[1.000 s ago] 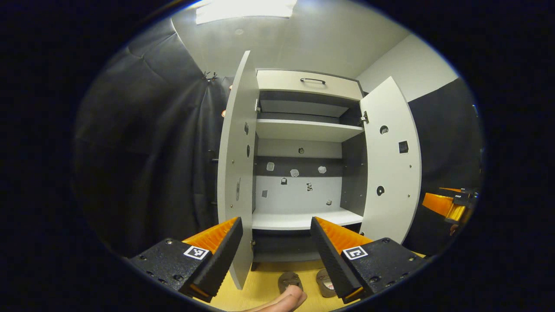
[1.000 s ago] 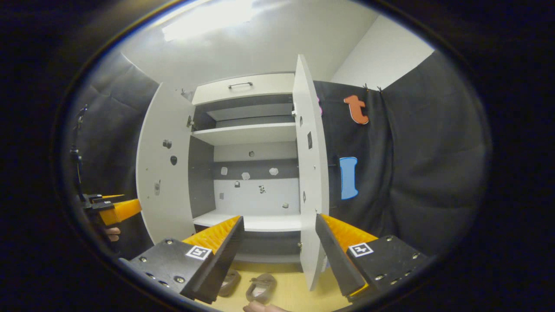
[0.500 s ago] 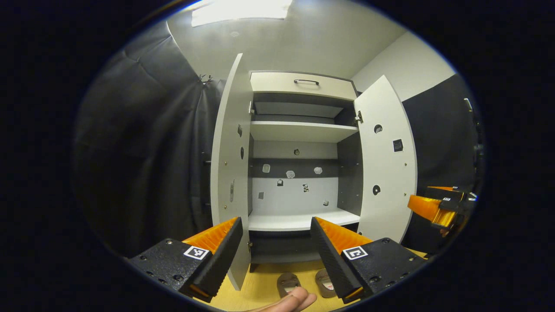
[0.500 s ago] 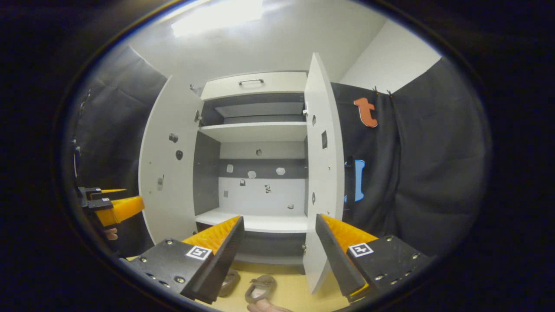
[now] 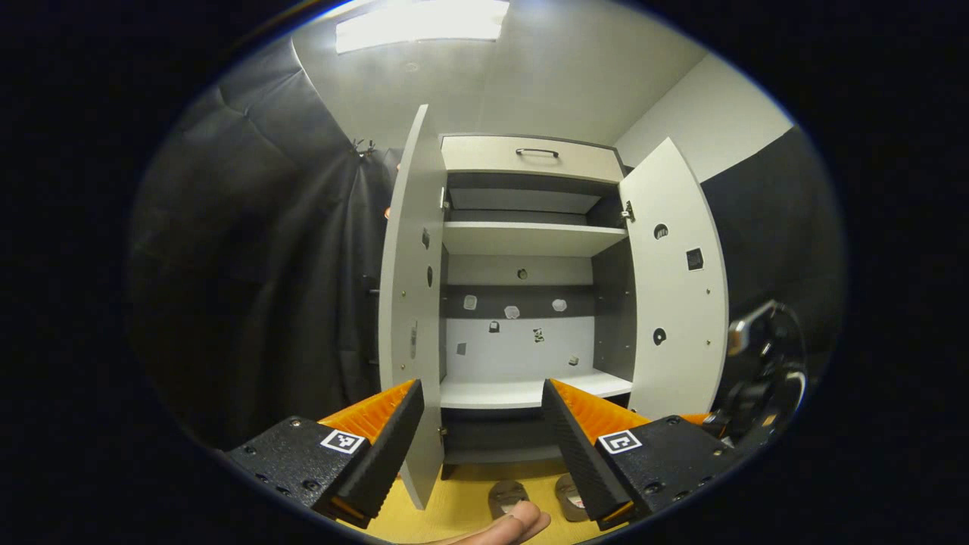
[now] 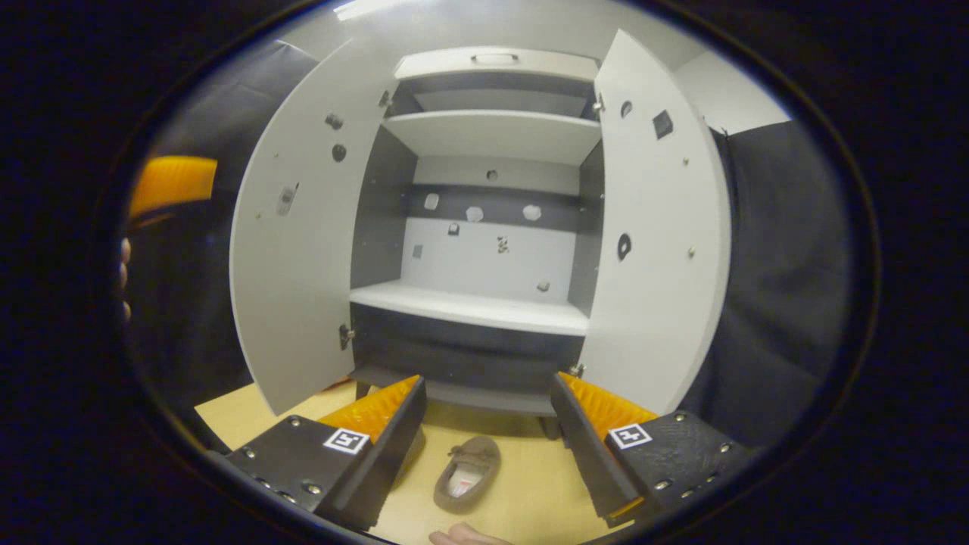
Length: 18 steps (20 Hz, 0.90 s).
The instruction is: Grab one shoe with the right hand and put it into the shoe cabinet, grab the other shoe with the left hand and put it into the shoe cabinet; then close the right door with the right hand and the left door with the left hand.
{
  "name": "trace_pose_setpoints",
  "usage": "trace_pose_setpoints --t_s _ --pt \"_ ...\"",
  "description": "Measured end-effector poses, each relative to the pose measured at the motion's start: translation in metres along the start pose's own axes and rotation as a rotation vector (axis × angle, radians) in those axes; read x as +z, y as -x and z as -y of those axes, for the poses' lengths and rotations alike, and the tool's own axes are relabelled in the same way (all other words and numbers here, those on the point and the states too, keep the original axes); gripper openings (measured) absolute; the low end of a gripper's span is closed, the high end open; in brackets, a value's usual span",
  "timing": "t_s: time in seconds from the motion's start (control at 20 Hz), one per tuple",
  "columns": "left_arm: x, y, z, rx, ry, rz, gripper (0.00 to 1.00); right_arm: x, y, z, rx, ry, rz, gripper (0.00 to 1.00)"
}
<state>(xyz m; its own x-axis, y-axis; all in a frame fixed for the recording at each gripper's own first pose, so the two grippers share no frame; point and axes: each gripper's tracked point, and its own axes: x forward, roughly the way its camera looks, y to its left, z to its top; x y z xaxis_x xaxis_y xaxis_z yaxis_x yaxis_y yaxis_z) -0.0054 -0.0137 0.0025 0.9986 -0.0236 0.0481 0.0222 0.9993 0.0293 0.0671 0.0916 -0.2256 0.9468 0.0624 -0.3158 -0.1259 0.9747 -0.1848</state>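
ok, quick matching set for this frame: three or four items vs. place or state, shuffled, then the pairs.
Items:
1. brown shoe
2. cabinet doors
3. right hand-held gripper
4. drawer handle

Place or state:
A. top of the cabinet
B. swung open
C. fingers apart, holding nothing
D. on the floor before the cabinet

Pairs: 1-D, 2-B, 3-C, 4-A

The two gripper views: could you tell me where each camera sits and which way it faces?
Left gripper view: rides the left gripper, faces the open shoe cabinet head-on; a fingertip shows below.
Right gripper view: rides the right gripper, lower, tilted down at a brown shoe on the floor.
Shared: cabinet, both open doors, shoe.
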Motion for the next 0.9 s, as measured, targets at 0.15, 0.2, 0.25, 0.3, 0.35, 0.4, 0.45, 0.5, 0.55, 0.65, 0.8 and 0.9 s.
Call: trace_pose_setpoints --t_s 0.15,0.2,0.25,0.3,0.35,0.4,0.45,0.5,0.55,0.65,0.8,0.9 --pt "0.002 -0.001 -0.007 0.024 -0.010 0.010 0.93 -0.063 -0.031 -0.019 0.017 0.013 -0.111 0.99" --pt "0.002 -0.002 -0.010 0.031 -0.011 0.017 0.99 -0.081 -0.039 -0.020 0.013 0.003 -0.142 0.96" --pt "0.003 -0.003 -0.013 0.036 -0.008 0.020 0.96 -0.096 -0.048 -0.022 0.015 -0.004 -0.167 0.99" --pt "0.001 -0.004 -0.014 0.039 -0.006 0.020 0.93 -0.111 -0.056 -0.025 0.018 -0.012 -0.200 0.99" --pt "0.002 -0.006 -0.016 0.044 -0.007 0.027 0.93 -0.128 -0.062 -0.025 0.011 -0.017 -0.233 1.00" --pt "0.001 -0.008 -0.017 0.049 -0.010 0.029 0.96 -0.139 -0.067 -0.025 0.004 -0.017 -0.256 0.99" --pt "0.000 -0.009 -0.019 0.054 -0.009 0.026 0.93 -0.150 -0.072 -0.028 0.002 -0.023 -0.275 0.96" --pt "-0.002 -0.011 -0.017 0.051 -0.003 0.025 0.93 -0.164 -0.074 -0.035 0.018 -0.031 -0.294 0.96" --pt "-0.003 -0.013 -0.015 0.044 0.003 0.025 0.93 -0.177 -0.075 -0.041 0.026 -0.040 -0.319 0.96" --pt "-0.007 -0.018 -0.015 0.041 0.016 0.021 0.96 -0.203 -0.082 -0.044 0.009 -0.039 -0.355 0.94" --pt "-0.010 -0.027 -0.016 0.048 0.021 0.017 0.96 -0.233 -0.102 -0.057 0.030 -0.098 -0.422 0.77" --pt "-0.015 -0.032 -0.014 0.047 0.018 0.007 0.96 -0.249 -0.119 -0.054 -0.009 -0.126 -0.464 0.55"
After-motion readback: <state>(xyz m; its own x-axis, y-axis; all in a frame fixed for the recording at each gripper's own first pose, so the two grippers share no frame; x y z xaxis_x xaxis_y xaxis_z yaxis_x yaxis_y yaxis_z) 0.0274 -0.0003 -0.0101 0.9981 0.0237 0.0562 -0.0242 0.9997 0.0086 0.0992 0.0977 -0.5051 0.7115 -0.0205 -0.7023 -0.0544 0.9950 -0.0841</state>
